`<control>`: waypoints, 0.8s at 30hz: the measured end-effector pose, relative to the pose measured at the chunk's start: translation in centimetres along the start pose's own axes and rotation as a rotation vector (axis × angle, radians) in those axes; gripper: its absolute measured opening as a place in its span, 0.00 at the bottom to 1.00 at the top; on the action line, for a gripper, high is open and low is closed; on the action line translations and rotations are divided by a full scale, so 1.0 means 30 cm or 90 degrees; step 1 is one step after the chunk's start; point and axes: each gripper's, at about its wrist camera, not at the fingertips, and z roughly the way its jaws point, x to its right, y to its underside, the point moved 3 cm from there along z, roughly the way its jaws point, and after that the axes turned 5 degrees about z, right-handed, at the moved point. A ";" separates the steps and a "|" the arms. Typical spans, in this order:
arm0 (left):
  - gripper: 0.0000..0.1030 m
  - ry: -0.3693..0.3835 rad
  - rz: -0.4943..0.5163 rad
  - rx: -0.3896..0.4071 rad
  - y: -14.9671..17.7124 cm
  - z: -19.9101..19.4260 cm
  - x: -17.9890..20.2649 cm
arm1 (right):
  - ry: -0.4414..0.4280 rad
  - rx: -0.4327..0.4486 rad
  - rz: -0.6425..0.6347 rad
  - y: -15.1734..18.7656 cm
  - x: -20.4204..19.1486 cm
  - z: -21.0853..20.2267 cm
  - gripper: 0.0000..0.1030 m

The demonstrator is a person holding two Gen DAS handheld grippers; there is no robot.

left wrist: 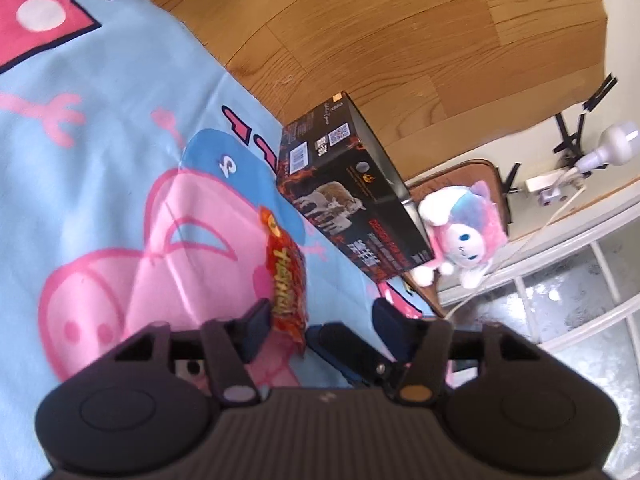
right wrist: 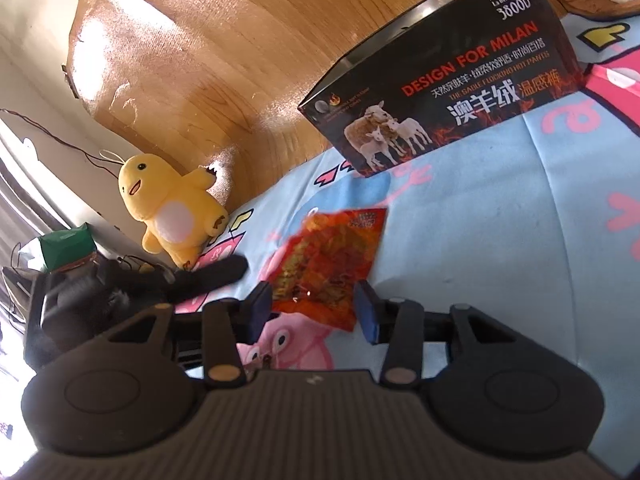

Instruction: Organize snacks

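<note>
My right gripper [right wrist: 314, 308] hangs wide around the red snack packet [right wrist: 332, 260] on the cartoon blanket [right wrist: 500, 240]; the left gripper [left wrist: 320, 320] is wide too. Next I judge: close, then carry it far to the black box [right wrist: 440, 92].

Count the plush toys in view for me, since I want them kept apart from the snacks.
2. A yellow plush sits at the blanket's edge near the wall; a pink-and-white plush sits beyond the black box. Others may be out of view.

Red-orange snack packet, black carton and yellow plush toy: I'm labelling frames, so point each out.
Red-orange foil snack packet [right wrist: 332, 260], right wrist view, middle of its face.
Black printed cardboard carton [right wrist: 448, 96], right wrist view, front panel.
Yellow plush toy [right wrist: 172, 212], right wrist view, white belly.
</note>
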 end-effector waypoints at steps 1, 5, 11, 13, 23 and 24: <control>0.54 0.000 0.004 -0.003 -0.008 0.012 0.004 | -0.003 -0.001 0.002 -0.001 0.002 0.001 0.42; 0.15 -0.021 0.002 -0.011 -0.029 0.053 -0.009 | -0.016 -0.002 0.005 -0.004 0.006 -0.002 0.43; 0.10 0.027 -0.047 -0.012 -0.011 0.036 -0.047 | -0.042 0.010 0.040 -0.014 0.024 -0.017 0.44; 0.10 0.054 -0.063 -0.002 -0.002 0.013 -0.048 | -0.054 0.026 0.063 -0.024 0.041 -0.030 0.46; 0.10 0.101 -0.014 0.018 -0.016 -0.046 0.067 | -0.147 0.059 0.106 -0.081 0.037 -0.110 0.27; 0.10 0.096 0.001 0.017 -0.032 -0.040 0.092 | -0.144 0.071 0.085 -0.103 0.023 -0.128 0.24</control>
